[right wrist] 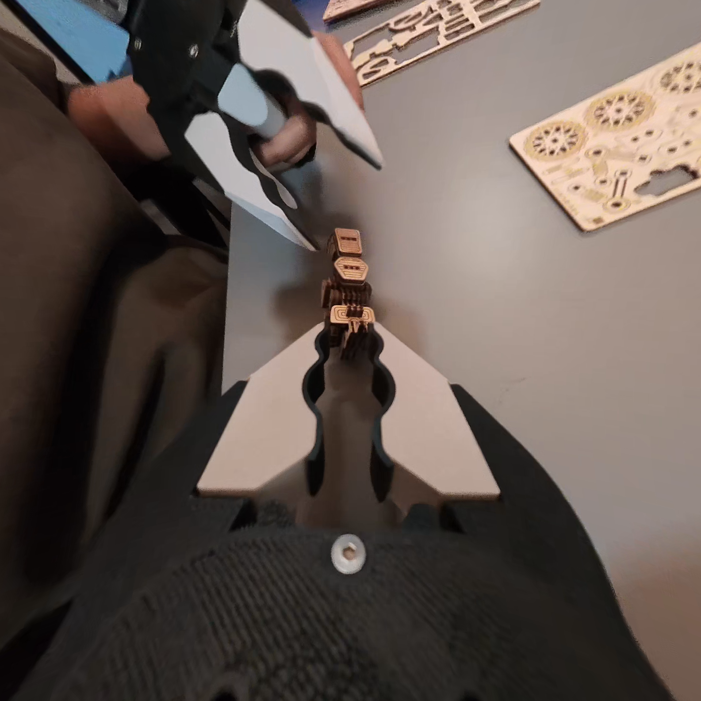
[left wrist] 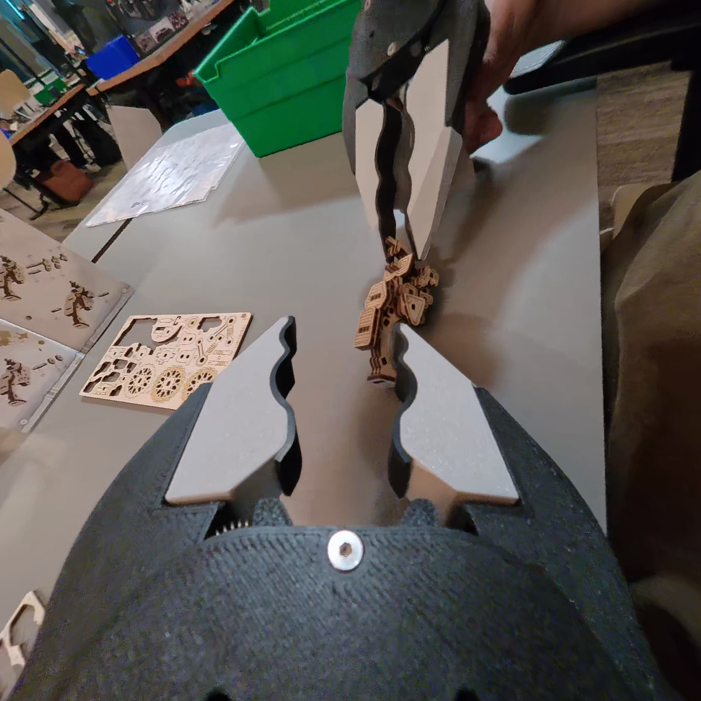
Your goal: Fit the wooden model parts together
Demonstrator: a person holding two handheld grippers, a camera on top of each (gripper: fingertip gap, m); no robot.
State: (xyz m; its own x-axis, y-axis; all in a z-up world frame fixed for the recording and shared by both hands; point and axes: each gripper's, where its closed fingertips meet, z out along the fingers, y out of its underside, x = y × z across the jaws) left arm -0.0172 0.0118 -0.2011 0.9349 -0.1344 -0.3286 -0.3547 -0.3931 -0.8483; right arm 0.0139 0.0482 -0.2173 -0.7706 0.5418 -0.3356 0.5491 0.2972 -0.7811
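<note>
The right tongs (right wrist: pixel 347 333) grip the wooden model (right wrist: pixel 347 288) by its near end above the table (right wrist: pixel 493 322). The left tongs (left wrist: pixel 343 330) gape wide, holding nothing, one tip beside the model.

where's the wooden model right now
The wooden model is pinched at the right gripper tips above the grey table, near its edge, with the left gripper alongside.

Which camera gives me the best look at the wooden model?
The left wrist view: the wooden model shows side-on, its layered pieces spread out. The right wrist view sees it end-on, foreshortened, with the right gripper shut on it.
</note>
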